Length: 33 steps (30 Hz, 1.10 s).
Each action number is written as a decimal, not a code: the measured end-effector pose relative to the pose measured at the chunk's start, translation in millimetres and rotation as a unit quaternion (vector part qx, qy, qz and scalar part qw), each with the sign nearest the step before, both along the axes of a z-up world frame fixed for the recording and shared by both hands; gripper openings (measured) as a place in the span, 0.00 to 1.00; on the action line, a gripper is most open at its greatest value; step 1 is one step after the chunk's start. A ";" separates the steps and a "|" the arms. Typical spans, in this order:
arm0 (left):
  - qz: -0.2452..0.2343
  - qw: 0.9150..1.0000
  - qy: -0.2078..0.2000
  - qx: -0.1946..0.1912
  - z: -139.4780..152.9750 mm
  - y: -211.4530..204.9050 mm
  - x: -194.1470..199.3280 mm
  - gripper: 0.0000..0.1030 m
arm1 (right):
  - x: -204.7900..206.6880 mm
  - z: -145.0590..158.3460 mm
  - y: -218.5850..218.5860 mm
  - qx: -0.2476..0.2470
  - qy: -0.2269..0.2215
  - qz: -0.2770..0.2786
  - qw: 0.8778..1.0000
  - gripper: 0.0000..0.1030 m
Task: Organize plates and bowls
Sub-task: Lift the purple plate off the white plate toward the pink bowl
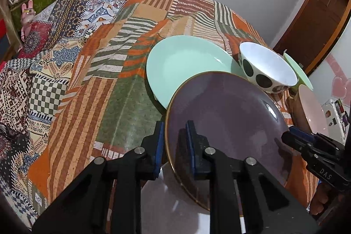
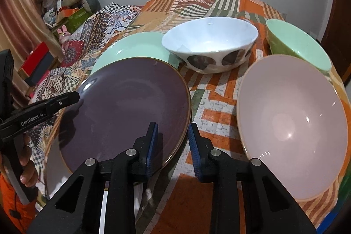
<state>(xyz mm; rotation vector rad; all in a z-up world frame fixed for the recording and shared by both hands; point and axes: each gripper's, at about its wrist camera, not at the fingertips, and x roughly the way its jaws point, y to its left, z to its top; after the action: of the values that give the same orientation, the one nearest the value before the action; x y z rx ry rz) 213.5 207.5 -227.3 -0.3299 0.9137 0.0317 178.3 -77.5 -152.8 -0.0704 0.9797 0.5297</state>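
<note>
A glossy purple plate (image 1: pixel 228 124) with a thin gold rim sits tilted above the tabletop (image 1: pixel 122 106), overlapping a mint plate (image 1: pixel 186 60). Left gripper (image 1: pixel 175 146) and right gripper (image 2: pixel 173 146) jaws pinch its opposite edges.

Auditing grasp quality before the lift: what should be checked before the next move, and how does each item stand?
1. Left gripper straddles the rim of the dark purple round plate: ok.
2. Right gripper straddles the opposite rim: ok.
3. Both grippers closed on the rim: looks ok, though contact underneath is hidden.
4. Purple plate clear of the mint green plate: not ok, it overlaps that plate's edge.
5. White spotted bowl and pale pink bowl apart from the purple plate: ok.
</note>
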 end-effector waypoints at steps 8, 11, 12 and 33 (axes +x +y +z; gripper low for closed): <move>-0.004 1.000 0.009 -0.012 -6.7 3.5 3.8 0.17 | 2.3 -3.2 -0.1 0.006 0.017 0.002 1.000 0.25; -0.007 1.000 0.010 -0.008 -6.9 5.2 4.6 0.17 | 3.5 -4.2 3.3 0.001 0.014 0.002 1.000 0.25; -0.009 1.000 0.011 -0.007 -7.0 6.1 5.3 0.17 | 4.9 -4.6 4.9 -0.002 0.013 0.002 1.000 0.25; -0.016 1.000 0.025 0.006 5.2 -2.9 -16.1 0.17 | 4.0 -2.1 1.9 0.024 0.043 0.005 0.999 0.25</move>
<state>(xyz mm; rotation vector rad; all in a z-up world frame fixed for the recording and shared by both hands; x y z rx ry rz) 197.4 204.6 -222.1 -0.3042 0.9670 0.0171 182.3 -75.6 -154.9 -0.0090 1.0510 0.5683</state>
